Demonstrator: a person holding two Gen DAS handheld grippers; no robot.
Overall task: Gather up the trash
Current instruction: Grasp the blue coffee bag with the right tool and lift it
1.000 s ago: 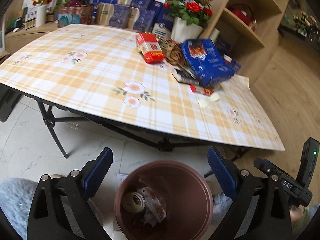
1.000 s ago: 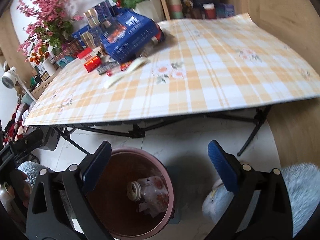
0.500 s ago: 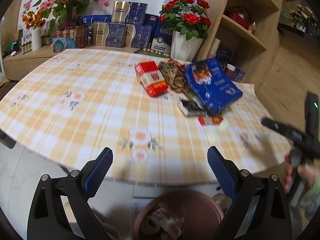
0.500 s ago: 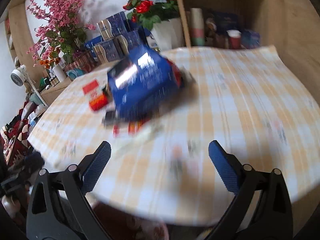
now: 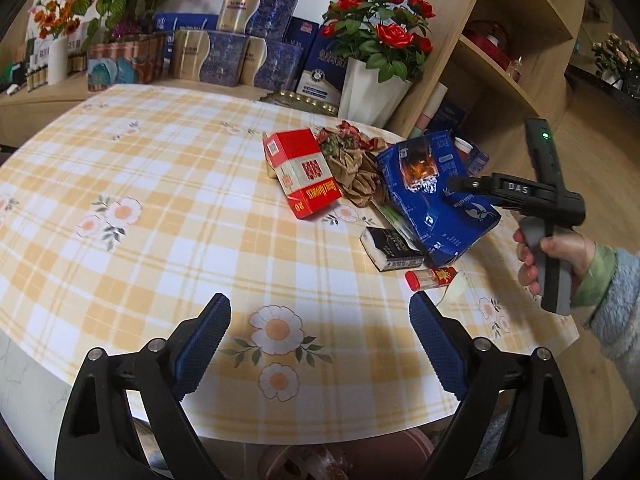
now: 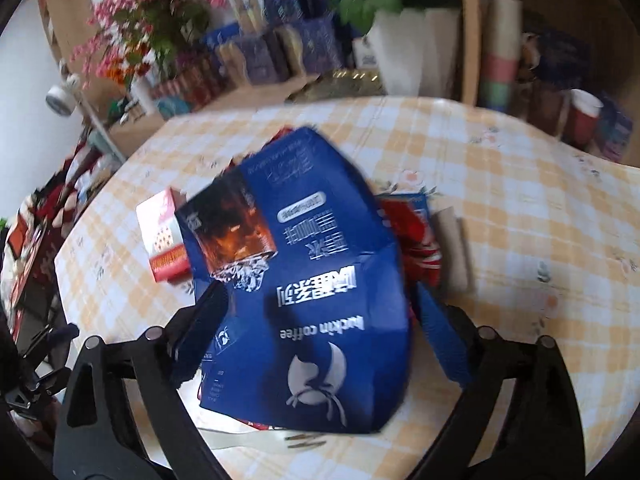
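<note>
We had swung our right gripper (image 6: 316,332) from the bin to the blue coffee bag (image 6: 304,280), jaws just narrowing, still spread around it; the left gripper (image 5: 320,344) stayed spread, empty.

I see the coffee bag (image 5: 436,196) right of centre on the table (image 5: 160,200), the carton (image 5: 302,176) left of it, crumpled paper (image 5: 356,168) between them.

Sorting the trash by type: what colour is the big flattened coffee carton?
Dark blue coffee carton with white print; right wrist view shows it best.
</note>
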